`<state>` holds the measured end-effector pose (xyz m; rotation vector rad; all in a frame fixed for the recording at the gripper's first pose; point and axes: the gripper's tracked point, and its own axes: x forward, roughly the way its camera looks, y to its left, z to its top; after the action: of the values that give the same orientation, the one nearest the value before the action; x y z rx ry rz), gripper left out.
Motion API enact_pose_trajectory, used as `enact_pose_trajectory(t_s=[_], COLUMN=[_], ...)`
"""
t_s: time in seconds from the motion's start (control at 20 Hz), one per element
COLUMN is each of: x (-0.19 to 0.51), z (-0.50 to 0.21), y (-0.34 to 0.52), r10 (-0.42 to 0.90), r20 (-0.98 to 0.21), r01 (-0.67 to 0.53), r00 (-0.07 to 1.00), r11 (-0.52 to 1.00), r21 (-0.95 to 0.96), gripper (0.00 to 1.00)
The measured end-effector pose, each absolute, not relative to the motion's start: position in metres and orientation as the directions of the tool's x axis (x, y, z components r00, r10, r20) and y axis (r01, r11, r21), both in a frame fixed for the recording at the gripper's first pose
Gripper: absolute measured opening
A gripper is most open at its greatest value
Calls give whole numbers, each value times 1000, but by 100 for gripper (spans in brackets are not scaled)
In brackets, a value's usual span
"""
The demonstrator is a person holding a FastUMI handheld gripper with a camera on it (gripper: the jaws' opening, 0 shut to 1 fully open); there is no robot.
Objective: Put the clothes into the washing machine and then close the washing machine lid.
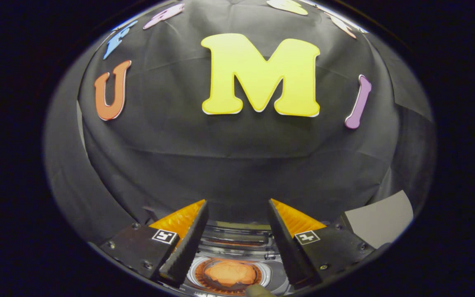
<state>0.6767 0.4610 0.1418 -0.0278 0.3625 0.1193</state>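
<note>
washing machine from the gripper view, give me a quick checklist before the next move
1. Gripper open with nothing between its fingers: ok.
2. Orange clothes lie inside the round drum opening of the washing machine, below and between the fingers: ok.
3. All clothes are in, none left outside: cannot tell; the surroundings of the machine are out of view.
4. Lid closed: not ok, the drum opening is uncovered and the clothes show.
5. Where the lid sits and how to grip it: cannot tell.
6. Small object at the near rim of the drum, what it is and whether it blocks closing: cannot tell.
</note>
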Motion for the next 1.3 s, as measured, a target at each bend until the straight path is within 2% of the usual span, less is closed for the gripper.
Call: enact_pose_trajectory(t_s=[0.55,0.65,0.8,1.3], x=[720,722,719,690], z=[85,82,80,79], y=[453,452,449,447], r10=[43,42,37,76], r20=[-463,-437,-432,-336], r01=[-50,-44,-31,-72], r00=[885,898,901,939], r11=[999,999,999,997], r21=[-4,5,20,24], gripper=[89,90,95,95])
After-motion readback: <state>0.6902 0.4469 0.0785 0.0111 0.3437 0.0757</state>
